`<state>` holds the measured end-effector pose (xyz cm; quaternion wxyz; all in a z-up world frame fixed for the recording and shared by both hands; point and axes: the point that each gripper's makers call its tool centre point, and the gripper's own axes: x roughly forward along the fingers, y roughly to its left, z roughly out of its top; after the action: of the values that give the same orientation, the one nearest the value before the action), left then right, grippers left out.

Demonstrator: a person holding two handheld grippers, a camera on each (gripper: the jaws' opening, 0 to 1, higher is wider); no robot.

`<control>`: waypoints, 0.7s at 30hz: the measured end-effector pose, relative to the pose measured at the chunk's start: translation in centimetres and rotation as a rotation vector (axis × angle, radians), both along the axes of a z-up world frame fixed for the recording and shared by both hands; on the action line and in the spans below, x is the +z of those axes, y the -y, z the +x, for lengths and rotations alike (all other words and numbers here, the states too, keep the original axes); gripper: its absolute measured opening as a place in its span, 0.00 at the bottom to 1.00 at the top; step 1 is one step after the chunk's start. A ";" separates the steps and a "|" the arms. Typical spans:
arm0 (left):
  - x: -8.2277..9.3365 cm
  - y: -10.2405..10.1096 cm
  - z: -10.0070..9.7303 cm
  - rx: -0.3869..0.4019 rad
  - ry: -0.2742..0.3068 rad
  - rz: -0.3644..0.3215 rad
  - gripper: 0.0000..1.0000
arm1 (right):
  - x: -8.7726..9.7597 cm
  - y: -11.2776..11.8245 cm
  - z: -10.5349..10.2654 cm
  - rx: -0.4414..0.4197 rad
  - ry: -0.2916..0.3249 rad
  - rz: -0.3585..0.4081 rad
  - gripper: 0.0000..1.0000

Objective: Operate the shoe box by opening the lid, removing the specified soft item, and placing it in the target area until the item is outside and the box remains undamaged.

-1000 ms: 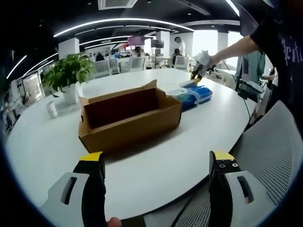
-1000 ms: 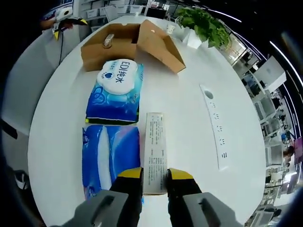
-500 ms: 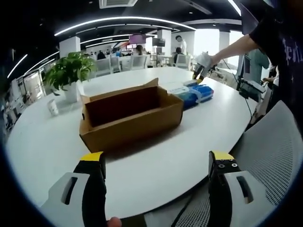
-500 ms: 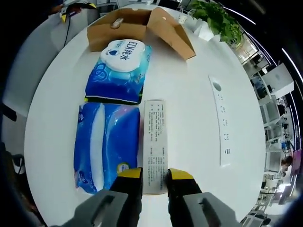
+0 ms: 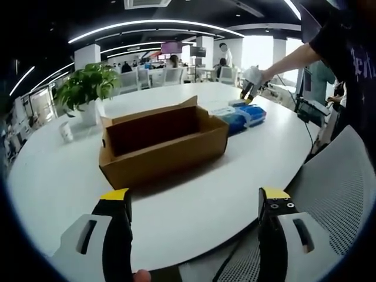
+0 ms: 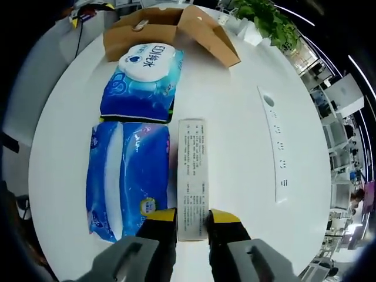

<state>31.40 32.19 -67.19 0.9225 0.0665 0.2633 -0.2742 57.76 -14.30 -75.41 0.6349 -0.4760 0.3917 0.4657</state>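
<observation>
An open cardboard shoe box (image 5: 163,143) sits on a round white table (image 5: 200,200) in a bright open-plan office, its lid flap folded back and upright on the far side. In the left gripper view, the left tongs (image 5: 194,202) hang above the table's near edge, jaws spread wide with nothing between them and well short of the box. A potted plant (image 5: 87,89) in a white pot stands behind the box at the left, with a small white cup (image 5: 66,133) near it. Past the box's right end lie blue packs, and a person's outstretched hand holds the right tongs (image 5: 249,91) over them. A grey mesh chair (image 5: 332,194) stands at the table's right edge.

In the right gripper view, the right tongs (image 6: 191,215) are closed on the near end of a long, narrow white carton (image 6: 192,179) printed with small text, which lies flat on the table pointing away from the camera. Just beside its left edge lies a blue soft pack (image 6: 128,176); beyond that, a second blue pack of wipes (image 6: 141,79) with a white label lies between it and the shoe box, its far end touching or nearly touching the box. A small object rests inside the box, too small to identify. A white power strip (image 6: 275,144) is set into the tabletop to the right.
</observation>
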 end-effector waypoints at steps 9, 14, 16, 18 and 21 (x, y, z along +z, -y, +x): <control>0.0 0.0 0.0 0.001 -0.001 -0.001 0.88 | -0.1 0.0 0.1 0.007 -0.002 -0.008 0.16; -0.1 -0.1 0.0 0.002 -0.003 -0.001 0.88 | 0.0 -0.2 0.1 0.010 0.000 -0.006 0.16; 0.0 -0.1 0.0 0.002 -0.001 0.000 0.88 | -0.1 -0.1 0.3 0.001 0.000 -0.002 0.17; 0.0 0.0 0.0 0.004 -0.001 0.000 0.88 | -0.1 -0.1 0.3 -0.002 0.001 -0.006 0.17; 0.0 0.0 0.0 0.004 -0.001 0.001 0.88 | -0.1 0.0 0.3 -0.001 0.002 -0.008 0.17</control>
<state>31.45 32.20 -67.15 0.9229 0.0662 0.2640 -0.2722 58.05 -14.26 -75.54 0.6335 -0.4790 0.3930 0.4634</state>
